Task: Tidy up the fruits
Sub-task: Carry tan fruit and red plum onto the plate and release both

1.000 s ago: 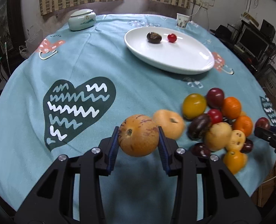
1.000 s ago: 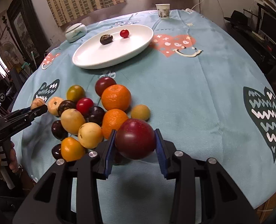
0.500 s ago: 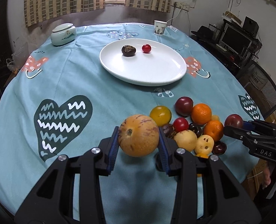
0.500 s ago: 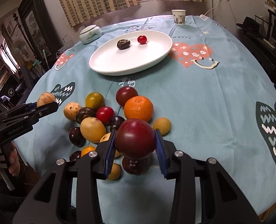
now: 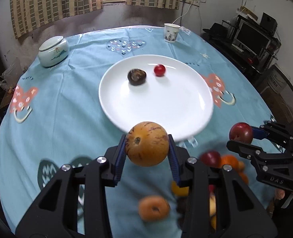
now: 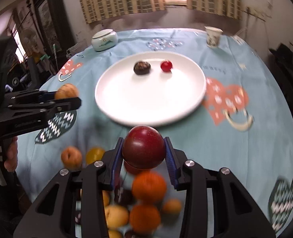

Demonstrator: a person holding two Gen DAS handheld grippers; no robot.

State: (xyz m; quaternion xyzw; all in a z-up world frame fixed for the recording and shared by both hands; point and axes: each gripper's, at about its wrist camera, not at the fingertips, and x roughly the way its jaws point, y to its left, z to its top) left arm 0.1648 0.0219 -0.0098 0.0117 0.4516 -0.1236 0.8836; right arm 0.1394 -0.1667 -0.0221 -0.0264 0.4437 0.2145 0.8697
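Note:
My left gripper is shut on a tan, purple-speckled round fruit, held above the table just short of the white plate. My right gripper is shut on a dark red plum, also held near the plate's front rim. The plate holds a dark brown fruit and a small red tomato. A pile of oranges, yellow and dark fruits lies on the blue cloth below both grippers. The right gripper also shows in the left wrist view, and the left gripper in the right wrist view.
A pale lidded ceramic jar stands at the table's far left. A paper cup stands at the far edge. A monitor and shelves are off to the right. The round table has a blue patterned cloth.
Both grippers have risen and moved forward from the fruit pile toward the plate, each still holding its fruit. The pile now lies below and behind the fingers.

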